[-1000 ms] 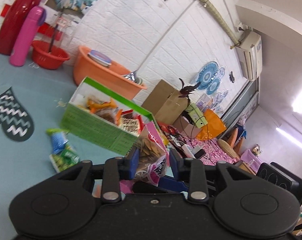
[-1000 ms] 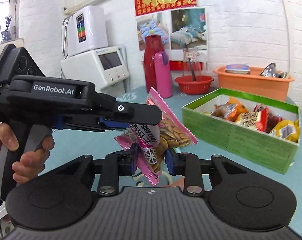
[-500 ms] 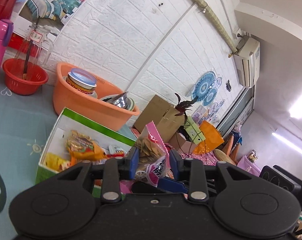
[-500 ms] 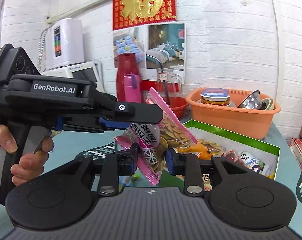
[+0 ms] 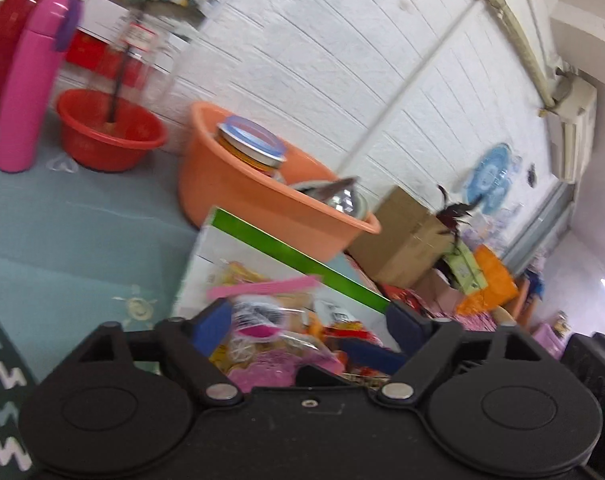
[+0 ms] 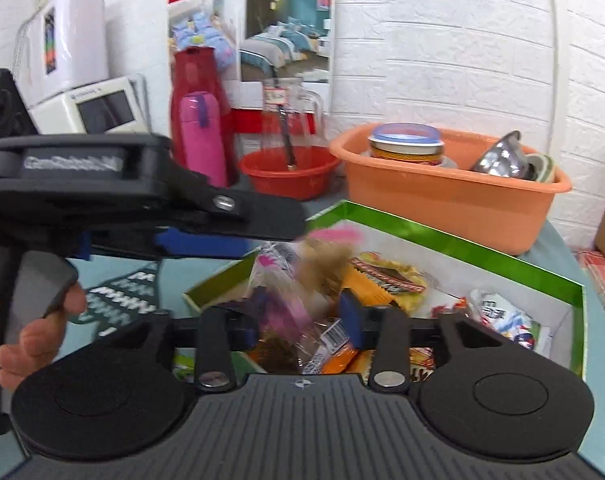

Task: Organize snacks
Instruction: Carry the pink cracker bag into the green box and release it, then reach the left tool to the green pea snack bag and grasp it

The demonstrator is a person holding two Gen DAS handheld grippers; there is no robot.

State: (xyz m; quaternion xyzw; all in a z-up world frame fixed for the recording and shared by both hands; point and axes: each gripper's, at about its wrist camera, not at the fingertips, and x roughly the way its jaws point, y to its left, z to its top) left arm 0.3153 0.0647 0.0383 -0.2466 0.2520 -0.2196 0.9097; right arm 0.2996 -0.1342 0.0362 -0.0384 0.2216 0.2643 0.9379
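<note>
Both my left gripper (image 5: 304,322) and right gripper (image 6: 306,312) are opening, pads clear of the blurred pink snack bag (image 6: 280,280) above the green box (image 6: 442,240).

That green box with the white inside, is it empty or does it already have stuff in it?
Not empty. The green box already holds several snack packets across its white floor.

Both wrist views close, angled down, sharing green box (image 5: 286,250) (image 6: 454,240)
</note>
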